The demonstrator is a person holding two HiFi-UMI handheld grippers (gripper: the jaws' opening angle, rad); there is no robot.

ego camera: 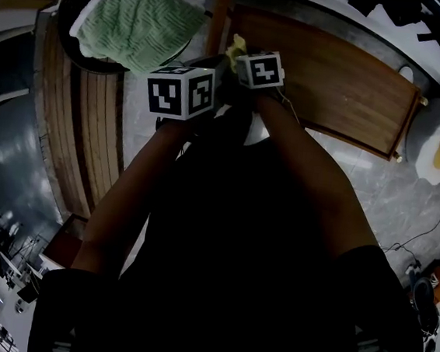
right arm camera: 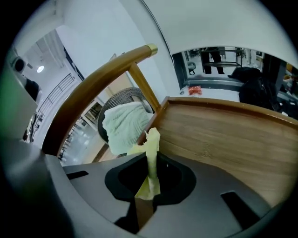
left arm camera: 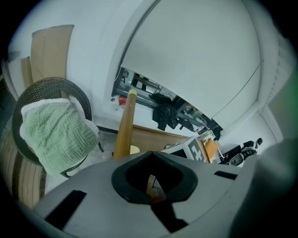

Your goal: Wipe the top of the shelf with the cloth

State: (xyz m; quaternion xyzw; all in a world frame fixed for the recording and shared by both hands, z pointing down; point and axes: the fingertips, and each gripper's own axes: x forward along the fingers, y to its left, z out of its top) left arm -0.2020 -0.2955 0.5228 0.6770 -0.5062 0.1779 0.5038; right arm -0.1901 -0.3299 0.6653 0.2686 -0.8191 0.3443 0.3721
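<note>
You had your right gripper [right arm camera: 145, 201] clamped on a thin pale-yellow cloth [right arm camera: 152, 153] at one end of the brown wooden shelf top [right arm camera: 223, 139], contact not discernible, while your left gripper [left arm camera: 153, 189] sat just beside it, jaws together on nothing, near a green ribbed towel [ego camera: 138, 22].

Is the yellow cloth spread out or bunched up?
Bunched up: the yellow cloth is a narrow crumpled strip in the jaws of the right gripper.

Wooden shelf [ego camera: 331, 81] over grey marbled floor [ego camera: 405, 202]
Brown grained top, raised rim. On floor nearby: dark wicker basket [ego camera: 65, 3] holding green towel [ego camera: 138, 22].
</note>
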